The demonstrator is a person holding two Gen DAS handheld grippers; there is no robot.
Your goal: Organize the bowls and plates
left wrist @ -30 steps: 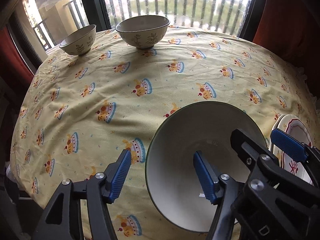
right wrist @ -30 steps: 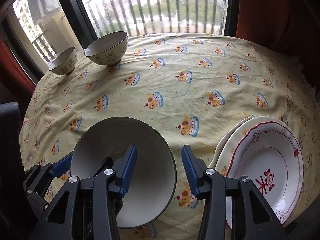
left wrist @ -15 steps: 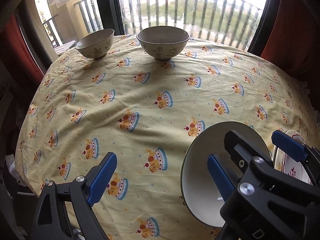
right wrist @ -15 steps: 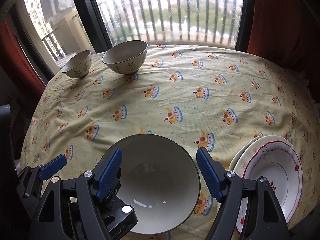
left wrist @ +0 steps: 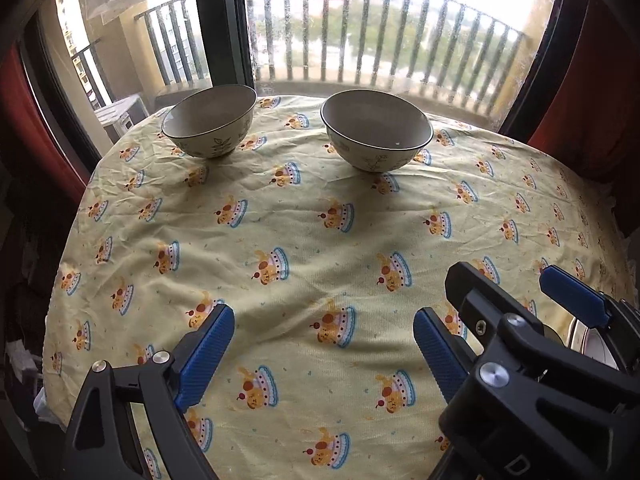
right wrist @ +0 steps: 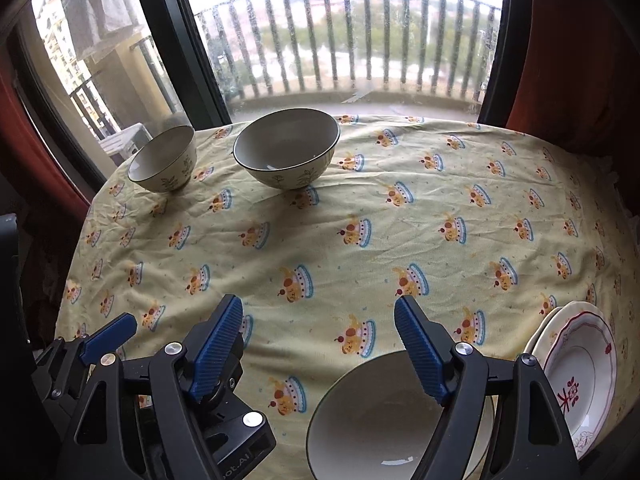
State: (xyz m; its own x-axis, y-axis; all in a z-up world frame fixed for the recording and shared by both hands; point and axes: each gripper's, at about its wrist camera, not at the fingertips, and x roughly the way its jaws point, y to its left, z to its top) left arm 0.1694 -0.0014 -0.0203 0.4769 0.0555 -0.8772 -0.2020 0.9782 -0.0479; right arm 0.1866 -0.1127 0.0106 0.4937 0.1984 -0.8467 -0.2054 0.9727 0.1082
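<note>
Two cream bowls with leaf prints stand at the far side of the table: a smaller one (left wrist: pixel 210 126) (right wrist: pixel 164 164) on the left and a larger one (left wrist: pixel 376 136) (right wrist: pixel 286 154) to its right. A large white bowl (right wrist: pixel 384 420) sits on the cloth at the near edge, under my right gripper's right finger. Stacked red-rimmed plates (right wrist: pixel 580 372) lie at the near right. My left gripper (left wrist: pixel 324 346) is open and empty above bare cloth. My right gripper (right wrist: pixel 320 344) is open and empty; it also shows in the left wrist view (left wrist: pixel 516 300).
The round table carries a yellow cloth (left wrist: pixel 304 224) with cake prints. Behind it are a window with railings (right wrist: pixel 352 40) and red curtains (right wrist: pixel 576 60) on both sides. The cloth drops off at the left edge (left wrist: pixel 60 280).
Both grippers have pulled back and up from the large white bowl. It has left the left wrist view and sits lower right in the right wrist view. The far bowls look nearer.
</note>
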